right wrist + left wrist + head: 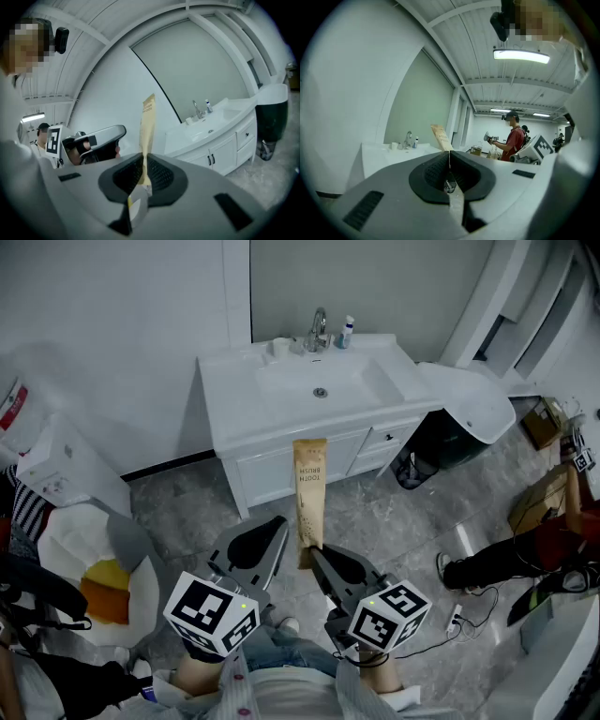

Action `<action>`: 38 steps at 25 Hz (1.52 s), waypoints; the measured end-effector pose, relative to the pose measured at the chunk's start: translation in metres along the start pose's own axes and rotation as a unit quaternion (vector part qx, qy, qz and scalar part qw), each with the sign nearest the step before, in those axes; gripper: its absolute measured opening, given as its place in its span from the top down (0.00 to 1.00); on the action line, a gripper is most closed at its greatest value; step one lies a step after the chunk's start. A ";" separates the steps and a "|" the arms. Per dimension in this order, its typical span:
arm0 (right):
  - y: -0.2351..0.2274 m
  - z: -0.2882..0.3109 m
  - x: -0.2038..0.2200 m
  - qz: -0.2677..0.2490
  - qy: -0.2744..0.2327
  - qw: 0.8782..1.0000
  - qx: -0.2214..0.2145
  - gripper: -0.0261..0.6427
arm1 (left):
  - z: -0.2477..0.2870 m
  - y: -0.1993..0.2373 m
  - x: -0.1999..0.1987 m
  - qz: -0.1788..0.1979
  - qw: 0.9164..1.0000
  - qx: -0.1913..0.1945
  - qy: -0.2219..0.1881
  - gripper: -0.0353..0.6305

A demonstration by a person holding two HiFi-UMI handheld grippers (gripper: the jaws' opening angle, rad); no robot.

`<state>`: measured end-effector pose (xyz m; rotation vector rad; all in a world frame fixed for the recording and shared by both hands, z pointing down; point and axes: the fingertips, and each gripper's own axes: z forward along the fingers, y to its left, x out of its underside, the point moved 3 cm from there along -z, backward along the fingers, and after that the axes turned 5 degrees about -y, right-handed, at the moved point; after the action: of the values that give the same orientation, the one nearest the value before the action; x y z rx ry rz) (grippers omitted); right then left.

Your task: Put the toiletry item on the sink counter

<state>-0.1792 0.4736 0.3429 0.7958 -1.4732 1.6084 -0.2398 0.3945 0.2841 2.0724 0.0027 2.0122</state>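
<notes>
A long tan toothbrush box (309,491) sticks out forward from my right gripper (315,557), which is shut on its near end. The box's far end points at the white sink counter (234,423) and hangs in front of the cabinet doors, over the floor. In the right gripper view the box (148,123) rises edge-on from between the pads of that gripper (142,163). My left gripper (279,525) sits just left of the box, shut with nothing in it. In its own view the left gripper (449,161) has its pads meeting, and the box (440,137) shows beyond them.
On the counter's back edge stand a faucet (319,329), a small bottle (348,331) and a cup (280,347), behind the basin (319,381). A black bin (441,448) stands right of the cabinet. A person in red (525,549) is at the right, white bags (66,521) at the left.
</notes>
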 end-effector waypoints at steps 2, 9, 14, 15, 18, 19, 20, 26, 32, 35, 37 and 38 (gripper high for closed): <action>0.001 -0.004 0.000 -0.002 0.000 1.000 -0.002 0.91 | -0.001 -0.004 0.000 0.002 1.000 0.000 -0.001 0.92; -0.002 -0.022 0.004 -0.001 -0.003 1.000 -0.007 0.91 | -0.002 -0.022 0.003 0.004 1.000 -0.004 -0.007 0.92; -0.006 -0.032 0.009 0.004 -0.003 1.000 -0.010 0.91 | -0.006 -0.028 0.005 0.009 1.000 -0.012 -0.008 0.92; -0.006 -0.032 0.010 0.004 -0.002 1.000 -0.012 0.91 | -0.006 -0.028 0.006 0.009 1.000 -0.015 -0.008 0.92; -0.010 -0.028 0.011 0.008 0.000 1.000 -0.016 0.91 | -0.006 -0.024 0.006 0.011 1.000 -0.022 -0.008 0.92; -0.011 -0.026 0.011 0.009 0.001 1.000 -0.017 0.91 | -0.005 -0.022 0.006 0.011 1.000 -0.024 -0.008 0.92; -0.012 -0.023 0.011 0.010 0.003 1.000 -0.018 0.91 | -0.004 -0.019 0.006 0.011 1.000 -0.026 -0.008 0.92; -0.026 -0.001 0.007 0.014 0.006 1.000 -0.018 0.91 | 0.010 0.003 0.004 0.012 0.999 -0.031 -0.012 0.92; -0.050 0.044 -0.008 0.020 0.007 1.000 -0.012 0.91 | 0.045 0.045 -0.003 0.013 1.000 -0.025 -0.011 0.92; -0.065 0.076 -0.018 0.025 0.010 1.000 -0.007 0.91 | 0.067 0.075 -0.010 0.014 1.000 -0.021 -0.008 0.92; -0.074 0.099 -0.027 0.026 0.014 1.000 -0.003 0.91 | 0.083 0.098 -0.017 0.012 1.000 -0.019 -0.007 0.92; -0.079 0.111 -0.032 0.025 0.016 1.000 -0.001 0.91 | 0.092 0.109 -0.020 0.011 1.000 -0.019 -0.007 0.92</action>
<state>-0.1022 0.3595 0.3676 0.7338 -1.4839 1.6486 -0.1691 0.2689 0.2831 2.0719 -0.0587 1.9947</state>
